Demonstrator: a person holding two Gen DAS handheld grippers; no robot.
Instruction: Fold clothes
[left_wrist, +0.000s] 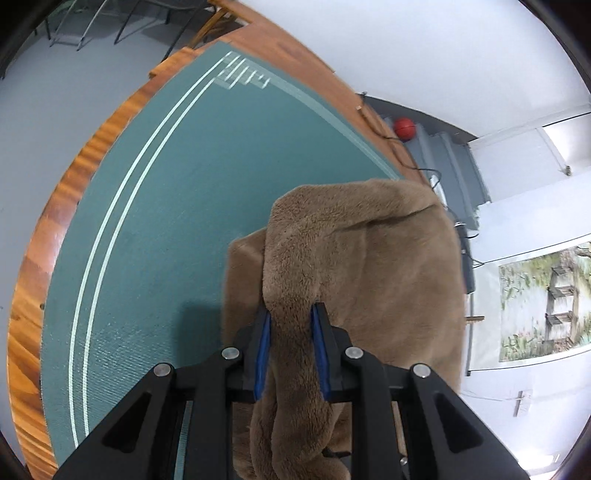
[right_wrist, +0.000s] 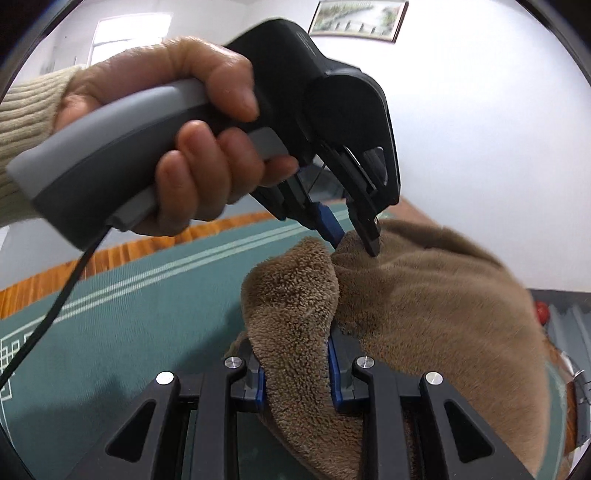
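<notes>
Floor: grey, at far left of the left wrist view, beyond the table edge.
Table (left_wrist: 44, 266): wooden, its bare rim curving round a green mat (left_wrist: 159, 229) with pale border lines.
Garment (left_wrist: 369, 258): brown fleece, lifted off the mat and hanging in a draped bundle between the two tools, over the mat's right part.
Left gripper (left_wrist: 291, 314): blue pads clamped on a thick rolled edge of the fleece; fabric fills the gap completely.
Left hand (right_wrist: 184, 122): seen from the right wrist view, wrapped round the grey handle, cream ribbed sleeve (right_wrist: 26, 122) behind, cable trailing down.
Right gripper (right_wrist: 295, 354): pads pressed onto a second fold of the same fleece, close beside the left tool's hold.
Wall: white, with a framed landscape picture (right_wrist: 360, 18); red ball (left_wrist: 404, 127) on steps at right.
Step in hand, judged: carrying the held edge across to lay a fold.
Doing it well: keep both grips firm, hold the two corners level, and lower the fleece flat onto the mat so thick pile does not bunch.
</notes>
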